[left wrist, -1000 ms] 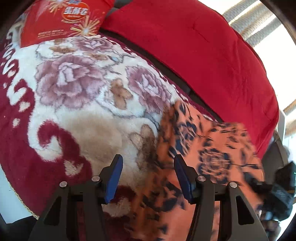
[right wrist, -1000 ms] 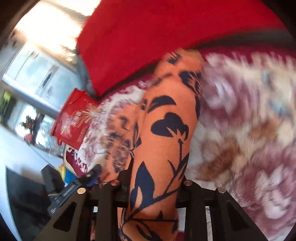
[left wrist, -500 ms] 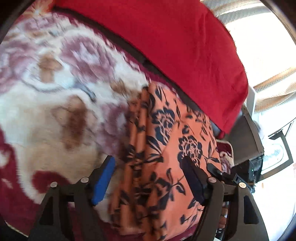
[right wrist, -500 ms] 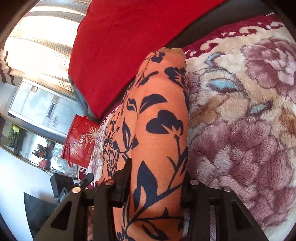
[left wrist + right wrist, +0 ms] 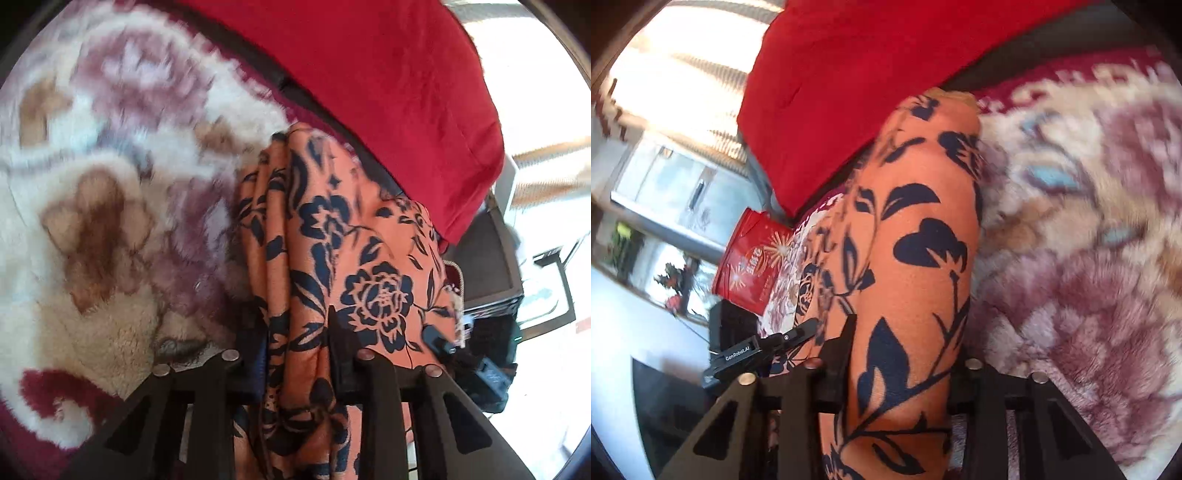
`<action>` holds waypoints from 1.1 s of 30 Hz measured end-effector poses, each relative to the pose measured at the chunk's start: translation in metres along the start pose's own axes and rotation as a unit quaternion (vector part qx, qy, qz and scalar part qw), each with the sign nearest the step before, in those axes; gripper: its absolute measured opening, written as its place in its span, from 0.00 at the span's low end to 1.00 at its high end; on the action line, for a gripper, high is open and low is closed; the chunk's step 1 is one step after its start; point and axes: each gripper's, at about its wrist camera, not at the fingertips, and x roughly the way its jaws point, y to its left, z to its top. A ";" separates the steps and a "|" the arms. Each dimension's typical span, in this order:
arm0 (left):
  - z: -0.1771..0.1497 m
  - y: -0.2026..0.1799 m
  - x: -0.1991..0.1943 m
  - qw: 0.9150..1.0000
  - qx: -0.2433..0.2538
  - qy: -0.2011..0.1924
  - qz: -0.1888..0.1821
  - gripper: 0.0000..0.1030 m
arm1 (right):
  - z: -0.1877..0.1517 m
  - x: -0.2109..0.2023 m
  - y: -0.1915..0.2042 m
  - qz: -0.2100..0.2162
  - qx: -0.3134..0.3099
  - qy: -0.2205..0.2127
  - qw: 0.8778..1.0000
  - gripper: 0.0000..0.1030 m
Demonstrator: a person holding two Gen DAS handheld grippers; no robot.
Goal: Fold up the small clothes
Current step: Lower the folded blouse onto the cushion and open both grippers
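On top of the flowered blanket (image 5: 110, 229) lies the orange garment (image 5: 332, 258) with its dark blue flower print, bunched into long folds that run away toward the red cushion (image 5: 388, 92) at the blanket's far edge. Both tools have hold of it. The left gripper (image 5: 295, 343) has its fingers clenched on a gathered fold at the garment's near end — cloth fills the whole gap between them and spills down below. The right gripper (image 5: 905, 354) is likewise clamped on a thick roll of the same garment (image 5: 916, 240), which rises between its fingers and stretches toward the cushion (image 5: 831, 74). In the right wrist view the blanket (image 5: 1089, 240) spreads out to the right of the garment, and a red printed bag (image 5: 750, 258) sits on the garment's other side, past the blanket's edge — the other gripper's black body shows just below that bag.
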 end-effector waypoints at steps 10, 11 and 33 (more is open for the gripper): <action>0.024 -0.124 -0.006 0.992 0.106 -0.049 -0.047 0.25 | 0.050 -0.105 0.017 -0.007 -0.047 -0.101 0.994 0.33; 0.026 -0.133 0.000 0.991 0.113 -0.048 -0.048 0.25 | 0.053 -0.113 0.010 -0.008 -0.042 -0.107 0.993 0.33; -0.045 -0.147 0.053 0.972 0.199 -0.057 0.115 0.67 | -0.023 -0.124 -0.038 -0.133 -0.034 -0.169 0.976 0.78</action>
